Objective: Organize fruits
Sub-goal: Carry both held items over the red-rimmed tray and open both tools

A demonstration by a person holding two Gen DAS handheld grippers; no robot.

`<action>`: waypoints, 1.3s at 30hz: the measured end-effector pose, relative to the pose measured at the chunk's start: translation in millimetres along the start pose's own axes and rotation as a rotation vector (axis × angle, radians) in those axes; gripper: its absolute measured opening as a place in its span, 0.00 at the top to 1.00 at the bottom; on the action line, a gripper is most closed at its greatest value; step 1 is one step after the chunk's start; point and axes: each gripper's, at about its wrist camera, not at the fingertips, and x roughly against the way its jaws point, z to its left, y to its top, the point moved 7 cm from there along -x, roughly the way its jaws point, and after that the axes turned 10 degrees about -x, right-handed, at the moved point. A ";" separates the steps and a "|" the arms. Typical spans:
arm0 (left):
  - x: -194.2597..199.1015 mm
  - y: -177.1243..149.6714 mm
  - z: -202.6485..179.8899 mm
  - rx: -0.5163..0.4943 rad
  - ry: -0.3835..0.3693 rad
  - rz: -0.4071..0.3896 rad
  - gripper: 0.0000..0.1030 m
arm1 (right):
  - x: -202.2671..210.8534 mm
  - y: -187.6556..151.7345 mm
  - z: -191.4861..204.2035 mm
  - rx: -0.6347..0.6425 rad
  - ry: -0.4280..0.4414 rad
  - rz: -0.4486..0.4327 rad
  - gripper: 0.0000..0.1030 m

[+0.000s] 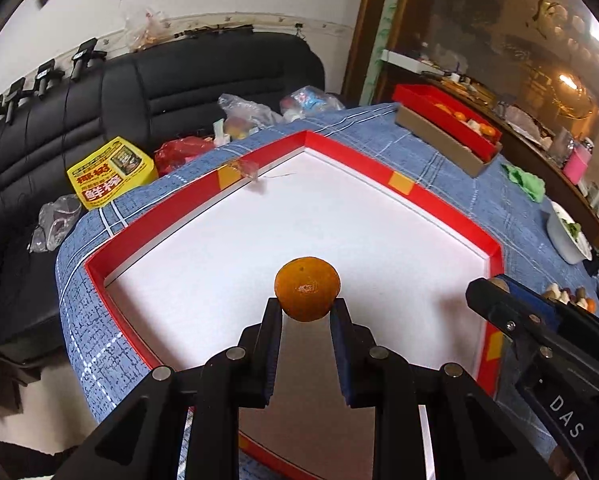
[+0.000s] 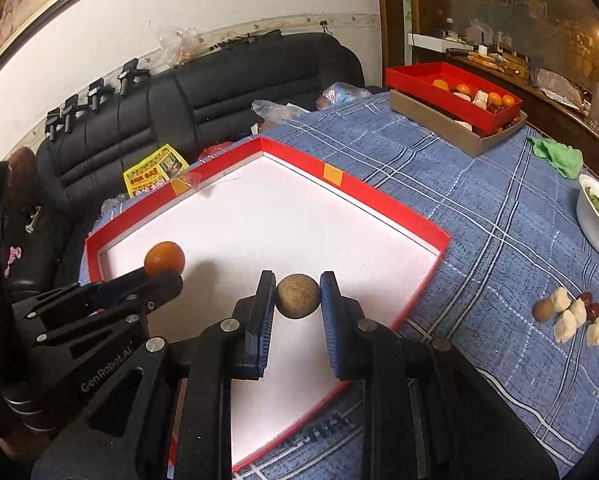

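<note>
While fingers (image 1: 273,320) pinch the orange (image 1: 307,289), others grip a brown fruit (image 2: 297,296).

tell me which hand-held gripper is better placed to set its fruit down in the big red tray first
Marginally left: the left hand-held gripper holds its orange well over the red tray's white floor; the right hand-held gripper holds its brown fruit nearer the edge.

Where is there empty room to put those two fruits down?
The white floor of the red-rimmed tray is bare all over. The checked cloth between it and the far red box is open too. The loose pieces at the right are crowded.
</note>
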 end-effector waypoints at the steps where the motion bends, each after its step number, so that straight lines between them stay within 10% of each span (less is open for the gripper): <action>1: -2.6 -0.5 1.3 0.002 0.006 0.006 0.77 | -2.7 -0.1 -0.6 -0.004 -0.001 0.005 0.78; 23: -12.7 -10.9 12.6 -0.001 0.102 0.058 0.73 | -38.2 -6.4 2.0 -0.016 -0.005 0.085 0.78; 25: -12.0 -12.6 11.1 -0.021 0.127 0.073 0.57 | -39.2 -9.2 1.5 -0.017 -0.011 0.096 0.69; 27: -9.1 -12.8 9.9 -0.045 0.159 0.070 0.50 | -37.9 -11.4 0.3 -0.019 -0.016 0.101 0.38; 39: 61.4 6.2 -29.2 -0.013 0.049 -0.154 0.39 | 53.3 -8.5 -61.6 -0.122 -0.045 -0.115 0.35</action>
